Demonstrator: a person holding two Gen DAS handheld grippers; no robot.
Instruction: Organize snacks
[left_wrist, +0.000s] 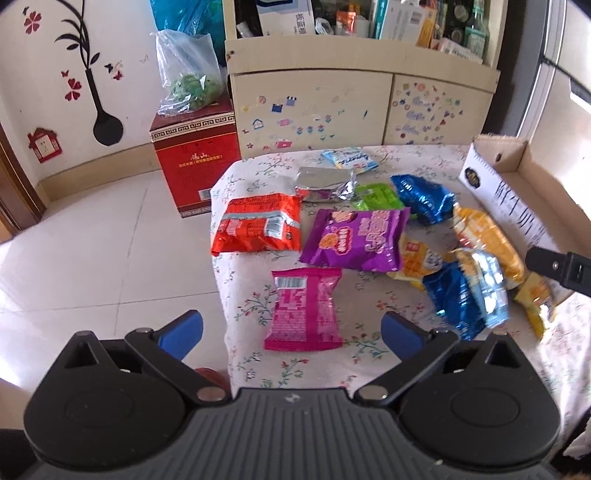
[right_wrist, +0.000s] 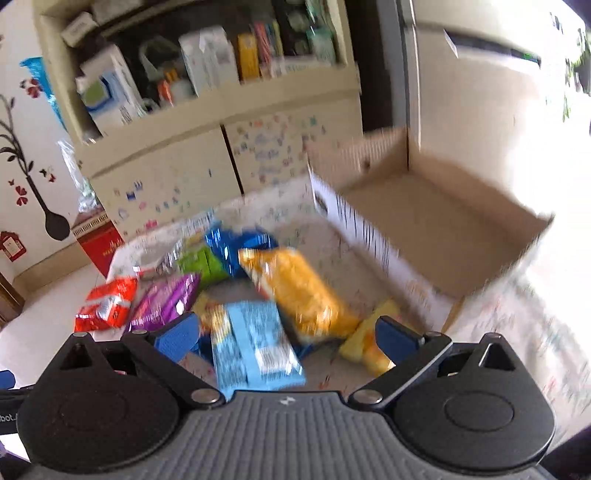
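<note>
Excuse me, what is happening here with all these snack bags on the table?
A person holds a gripper in each hand and is sorting snack packets into a cardboard box, which looks empty so far. The left gripper is open and holds nothing; it is aimed at a pink packet. The right gripper is also open, over a light blue packet, without gripping it. The other packets lie loose on the floral tablecloth. The right view is blurred.

Left gripper (left_wrist: 291, 334) hung level with its 2 blue fingers (left_wrist: 181, 332) spread wide, gripping nothing. Right gripper (right_wrist: 286, 341) likewise spread wide, nothing clamped, its view motion-blurred.
</note>
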